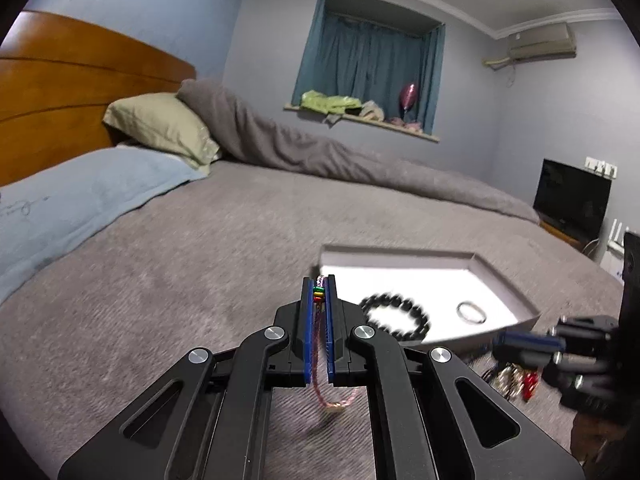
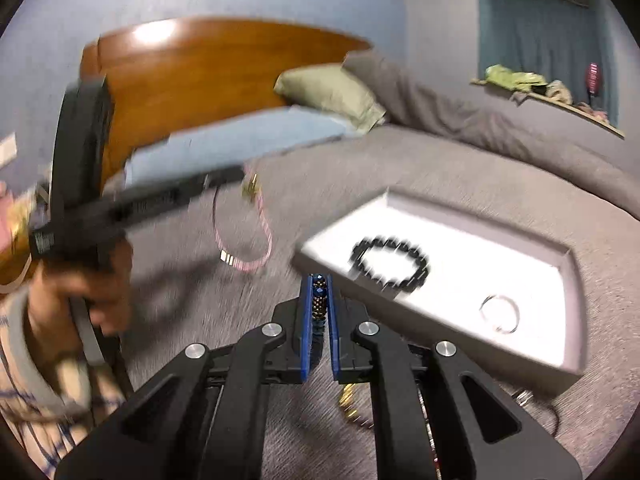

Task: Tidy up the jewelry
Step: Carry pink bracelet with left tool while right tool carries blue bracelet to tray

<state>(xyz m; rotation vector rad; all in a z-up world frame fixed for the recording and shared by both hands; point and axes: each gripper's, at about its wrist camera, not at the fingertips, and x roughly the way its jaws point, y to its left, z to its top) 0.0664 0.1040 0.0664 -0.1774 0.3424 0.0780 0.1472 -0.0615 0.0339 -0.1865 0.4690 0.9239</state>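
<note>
**Desk:** What did the left gripper (image 1: 319,280) hold over the grey bedspread (image 1: 180,280)?

**Photographer:** Its blue-padded fingers (image 1: 307,320) were clenched on a pink woven cord bracelet with small red, yellow and green beads (image 1: 318,294). The cord's loop and gold clasp hung free below the jaws, clear of the fabric (seen from the right wrist, it dangled in open air beside the shallow white rectangular cardboard tray (image 2: 572,280)).

**Desk:** And the right gripper (image 2: 319,280)?

**Photographer:** Closed as well, grasping a strand of tiny dark and gold beads (image 2: 319,304) just short of the tray's near corner. More of the strand trailed under the jaws; motion blur hid its full length.

**Desk:** What lay in the tray?

**Photographer:** A black round-bead bracelet (image 1: 396,316) near the front wall and a thin silver ring (image 1: 471,312) to its right, well apart. The rest of the floor was bare white, with low walls on every side.

**Desk:** Room around it?

**Photographer:** Open bedspread ran left to the pale blue pillow (image 1: 80,204). A small heap of loose jewellery with a red piece (image 1: 516,380) sat just outside the tray's front edge.
</note>
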